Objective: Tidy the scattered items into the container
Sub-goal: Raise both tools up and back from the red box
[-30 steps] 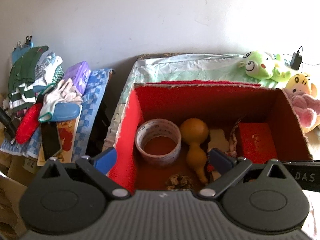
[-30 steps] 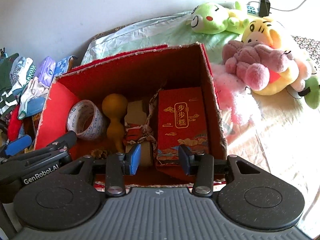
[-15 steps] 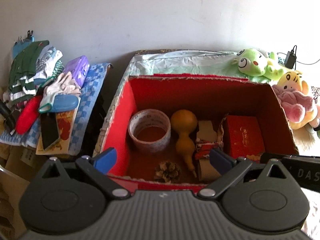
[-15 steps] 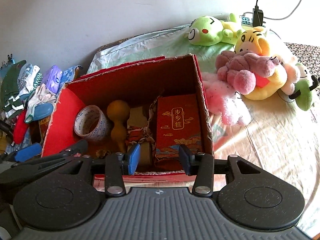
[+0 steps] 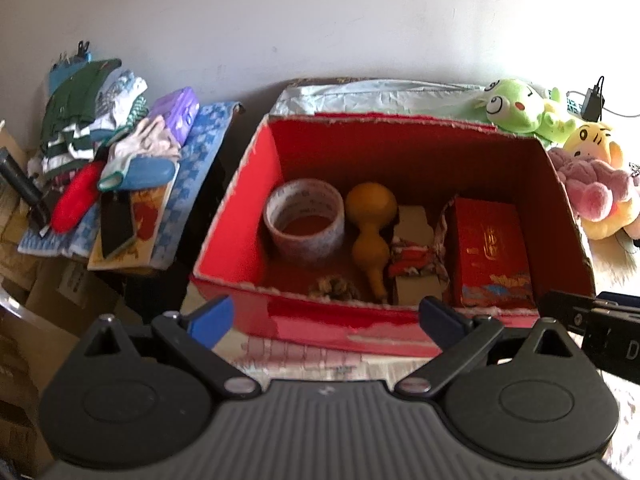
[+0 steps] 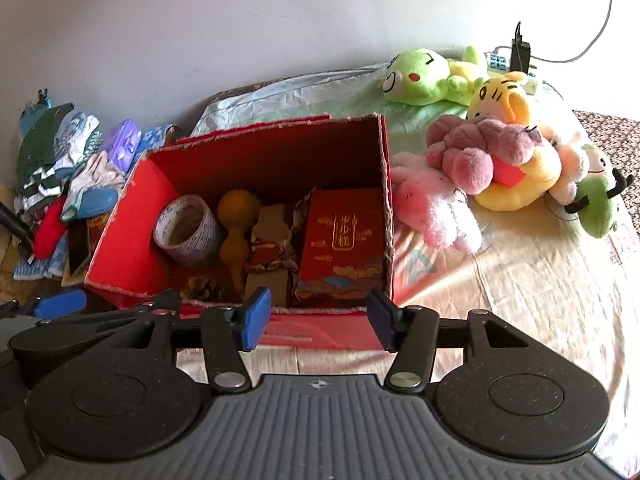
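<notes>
A red cardboard box [image 5: 240, 200] [image 6: 120, 216] stands open on the bed. Inside lie a roll of tape [image 5: 304, 220] [image 6: 188, 232], a yellow gourd [image 5: 370, 236] [image 6: 236, 224], a pine cone [image 5: 334, 286] [image 6: 202, 286], a tied paper packet [image 5: 416, 264] [image 6: 272, 256] and a red gift carton [image 5: 490, 248] [image 6: 342, 240]. My left gripper [image 5: 326, 316] hangs open and empty just in front of the box's near wall. My right gripper [image 6: 318, 318] is also before that wall, its jaws opening with nothing between them.
Plush toys [image 6: 480, 156] [image 5: 592, 168] lie in a heap to the right of the box, with a charger and cable [image 6: 520, 48] behind. Left of the box, clothes, gloves and a purple case [image 5: 178, 114] are piled on a stand. A white wall runs behind.
Both grippers have drawn back from the box, so its front wall and the sheet before it now show. The right gripper's jaws stand wider than before. The box's contents have not moved.
</notes>
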A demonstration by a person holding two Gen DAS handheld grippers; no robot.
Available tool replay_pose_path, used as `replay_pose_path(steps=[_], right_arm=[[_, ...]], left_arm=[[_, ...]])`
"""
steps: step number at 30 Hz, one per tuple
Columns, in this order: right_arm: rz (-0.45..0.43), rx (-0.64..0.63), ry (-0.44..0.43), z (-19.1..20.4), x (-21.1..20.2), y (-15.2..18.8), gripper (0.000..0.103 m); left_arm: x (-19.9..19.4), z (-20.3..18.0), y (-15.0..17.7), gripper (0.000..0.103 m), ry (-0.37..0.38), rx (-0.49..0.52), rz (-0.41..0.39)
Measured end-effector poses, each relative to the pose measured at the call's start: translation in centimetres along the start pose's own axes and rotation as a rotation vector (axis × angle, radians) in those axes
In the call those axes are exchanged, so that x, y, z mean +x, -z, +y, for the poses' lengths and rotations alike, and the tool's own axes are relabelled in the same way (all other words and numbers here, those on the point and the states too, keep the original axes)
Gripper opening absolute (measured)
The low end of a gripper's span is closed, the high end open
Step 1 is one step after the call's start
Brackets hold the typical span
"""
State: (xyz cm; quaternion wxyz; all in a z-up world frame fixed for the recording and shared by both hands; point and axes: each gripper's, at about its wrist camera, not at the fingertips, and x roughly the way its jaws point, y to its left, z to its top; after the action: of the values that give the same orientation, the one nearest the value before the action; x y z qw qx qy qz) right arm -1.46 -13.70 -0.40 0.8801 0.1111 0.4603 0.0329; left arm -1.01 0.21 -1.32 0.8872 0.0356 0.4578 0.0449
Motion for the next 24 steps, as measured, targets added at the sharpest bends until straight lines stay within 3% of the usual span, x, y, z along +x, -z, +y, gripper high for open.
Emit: replay_pose_path(steps=[10, 18, 24], right_arm=[[0.041, -0.037, -0.011, -1.3, 0.6, 1.7, 0.057], [0.082, -0.082, 0.062, -1.0, 2.1, 2.3, 0.058], [0.064, -0.073, 0.108, 0.1, 2.4, 2.3, 0.06]], left_arm=[[0.4, -1.3, 1.8, 0.099, -0.02, -0.035, 0.043], [1.7, -0.9, 2.4, 0.099, -0.02, -0.049, 0.082], [2.2, 0.0, 1.8, 0.099, -0.01, -0.009, 0.084]])
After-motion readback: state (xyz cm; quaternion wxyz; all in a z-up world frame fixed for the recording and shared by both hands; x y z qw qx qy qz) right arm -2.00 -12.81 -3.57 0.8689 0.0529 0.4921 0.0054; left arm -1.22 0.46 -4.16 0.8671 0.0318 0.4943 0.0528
